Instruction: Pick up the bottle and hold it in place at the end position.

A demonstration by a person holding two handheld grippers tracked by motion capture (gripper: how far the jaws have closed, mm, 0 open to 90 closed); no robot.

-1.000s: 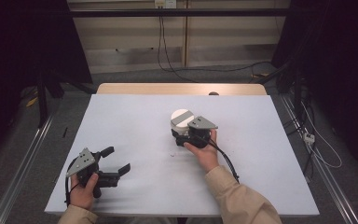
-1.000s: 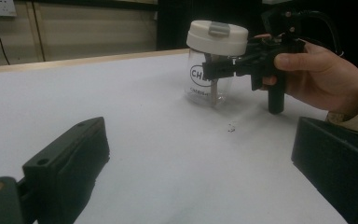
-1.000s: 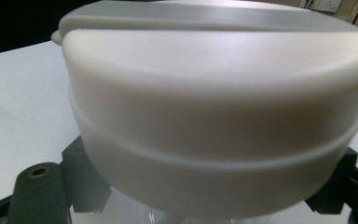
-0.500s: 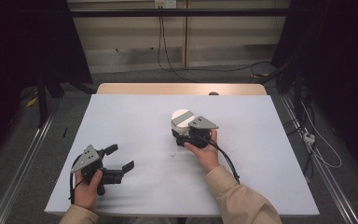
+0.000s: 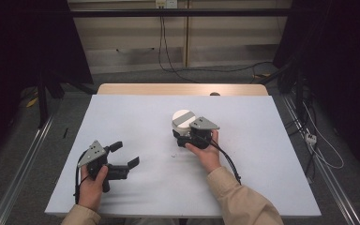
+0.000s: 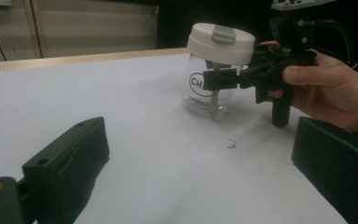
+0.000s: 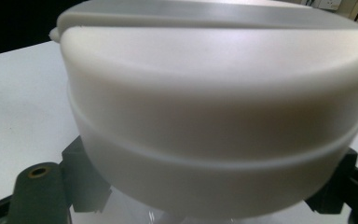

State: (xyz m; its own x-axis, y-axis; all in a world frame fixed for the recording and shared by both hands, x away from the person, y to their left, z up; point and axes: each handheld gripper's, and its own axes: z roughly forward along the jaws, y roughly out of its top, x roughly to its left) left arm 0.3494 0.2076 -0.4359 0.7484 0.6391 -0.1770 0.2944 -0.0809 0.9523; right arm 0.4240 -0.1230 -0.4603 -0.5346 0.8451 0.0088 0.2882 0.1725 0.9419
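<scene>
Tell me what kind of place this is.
Probably a lab data-collection bay: a white-topped table between floor rails, dark curtains at both sides, loose cables on the floor, and a lone lidded jar being handled.

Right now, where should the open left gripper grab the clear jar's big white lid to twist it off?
Probably from above, across the round rim of the white lid. It sits upright and overhangs the clear plastic jar, with its top free. The right gripper already clamps the jar's body below the lid, so the left gripper, jaws open, should avoid that lower side.
</scene>
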